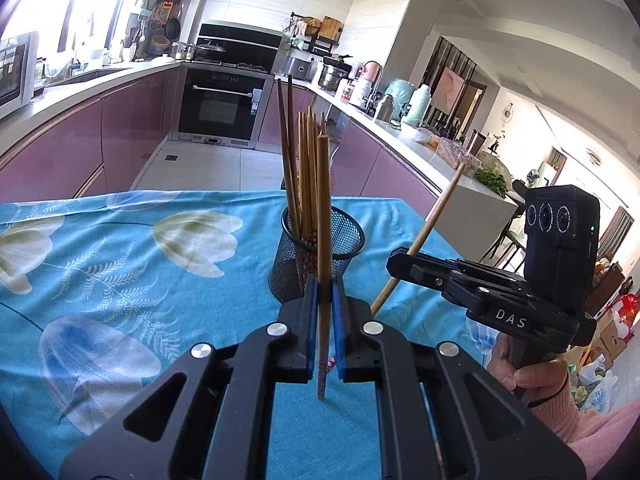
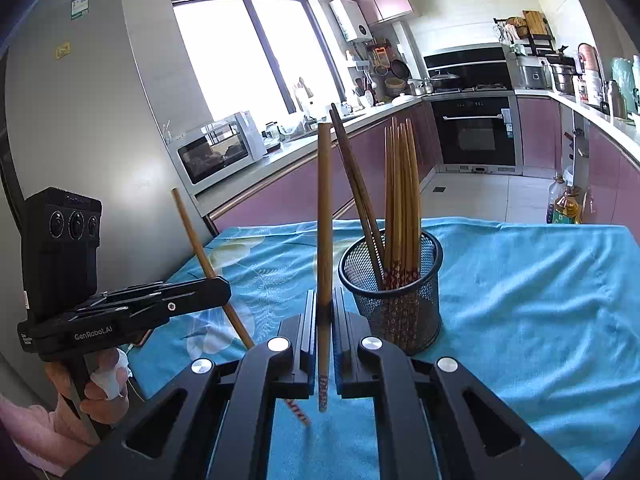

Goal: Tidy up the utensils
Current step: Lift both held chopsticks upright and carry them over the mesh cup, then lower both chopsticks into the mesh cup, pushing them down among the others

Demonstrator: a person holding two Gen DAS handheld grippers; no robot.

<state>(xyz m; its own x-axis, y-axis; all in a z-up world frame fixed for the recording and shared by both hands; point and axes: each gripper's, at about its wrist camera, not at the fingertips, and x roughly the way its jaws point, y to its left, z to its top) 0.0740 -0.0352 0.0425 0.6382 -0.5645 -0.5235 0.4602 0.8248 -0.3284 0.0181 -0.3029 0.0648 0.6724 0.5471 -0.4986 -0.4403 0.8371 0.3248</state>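
While the blue floral tablecloth [image 1: 100, 248] is running out to a far edge just behind the black mesh cup [image 1: 316, 258], with kitchen floor and purple cabinets beyond, most of the cloth to either side of the cup is lying bare and giving room to move. The cup is standing upright on the cloth, just ahead of both tools, and a bundle of wooden chopsticks [image 1: 306, 168] is rising from it, two darker ones leaning away from the rest; these tall sticks are standing directly in the way of anything coming over the rim.

The left gripper [image 1: 325, 292] is pinching a single chopstick [image 1: 323, 216] between its nearly closed jaws, the stick standing almost upright, its patterned end hanging below the pads. The right gripper [image 2: 325, 304] is clamping a second chopstick [image 2: 325, 216] the same way, upright with its red-patterned tip pointing down. Each tool is being held by a hand [image 1: 532, 376] in a pink sleeve [image 1: 592, 428], the two tools sitting side by side, near but apart.
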